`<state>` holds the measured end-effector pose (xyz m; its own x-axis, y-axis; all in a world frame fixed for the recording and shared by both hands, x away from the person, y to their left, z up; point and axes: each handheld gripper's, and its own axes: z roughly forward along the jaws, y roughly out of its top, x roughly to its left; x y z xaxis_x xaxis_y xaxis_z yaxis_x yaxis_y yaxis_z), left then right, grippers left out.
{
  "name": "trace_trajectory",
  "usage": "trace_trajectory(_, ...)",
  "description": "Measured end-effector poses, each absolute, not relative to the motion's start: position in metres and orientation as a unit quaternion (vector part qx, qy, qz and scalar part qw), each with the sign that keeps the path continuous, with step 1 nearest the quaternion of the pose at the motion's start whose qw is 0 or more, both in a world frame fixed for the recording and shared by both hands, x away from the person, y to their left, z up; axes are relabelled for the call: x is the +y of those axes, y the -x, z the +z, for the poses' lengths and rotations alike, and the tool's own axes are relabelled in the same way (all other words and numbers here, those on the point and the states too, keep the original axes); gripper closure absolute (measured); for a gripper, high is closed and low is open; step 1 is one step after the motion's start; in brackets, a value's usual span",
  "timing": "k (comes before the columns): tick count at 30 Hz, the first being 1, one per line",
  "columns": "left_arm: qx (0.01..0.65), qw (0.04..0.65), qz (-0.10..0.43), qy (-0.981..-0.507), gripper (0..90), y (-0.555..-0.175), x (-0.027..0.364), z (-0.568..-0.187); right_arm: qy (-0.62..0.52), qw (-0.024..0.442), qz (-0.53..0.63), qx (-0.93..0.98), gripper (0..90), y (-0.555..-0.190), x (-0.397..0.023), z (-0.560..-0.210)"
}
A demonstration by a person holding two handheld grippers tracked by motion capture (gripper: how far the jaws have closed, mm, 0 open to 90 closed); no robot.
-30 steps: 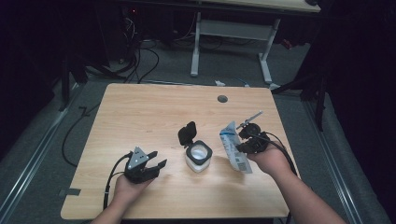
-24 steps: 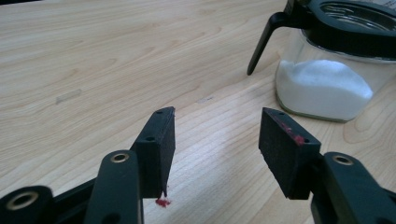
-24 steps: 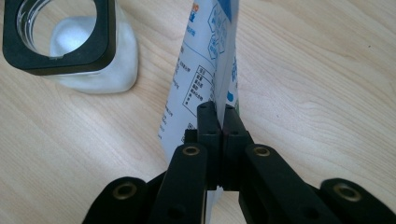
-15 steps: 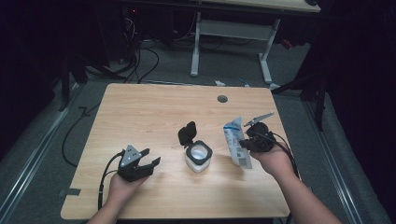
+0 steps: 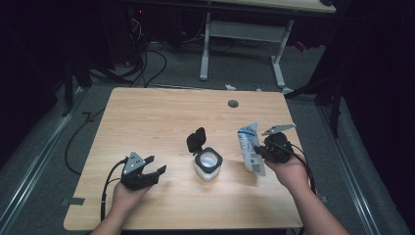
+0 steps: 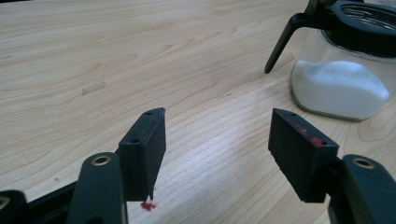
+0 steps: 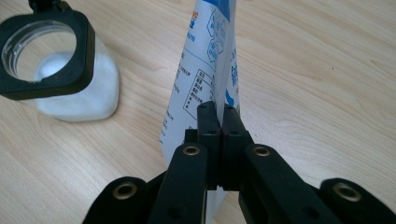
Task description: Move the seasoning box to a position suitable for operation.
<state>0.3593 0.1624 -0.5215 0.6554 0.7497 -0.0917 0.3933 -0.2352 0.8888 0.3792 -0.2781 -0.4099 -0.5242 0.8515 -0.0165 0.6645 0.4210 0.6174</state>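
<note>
Right gripper (image 5: 262, 152) pinched the pouch (image 5: 250, 147) upright at centre right, beside the open jar (image 5: 207, 164), likely for pouring. Left gripper (image 5: 154, 165), lower left, had just been opening, holding nothing.

The white and blue pouch (image 7: 205, 70) carries the only print. In the right gripper view its side bears a table of small dark characters in boxes, a blue block with white signs and a trace of red and blue lettering near the top edge, all too small and blurred to read.
</note>
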Motion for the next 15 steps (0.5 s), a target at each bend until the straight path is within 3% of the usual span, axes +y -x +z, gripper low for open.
trace_trajectory(15, 0.383, 0.490, 0.178, -0.762, 36.1, -0.361, 0.169, -0.524, -0.459, 0.196, 0.346, 0.795, 89.9, -0.369, -0.291, -0.424)
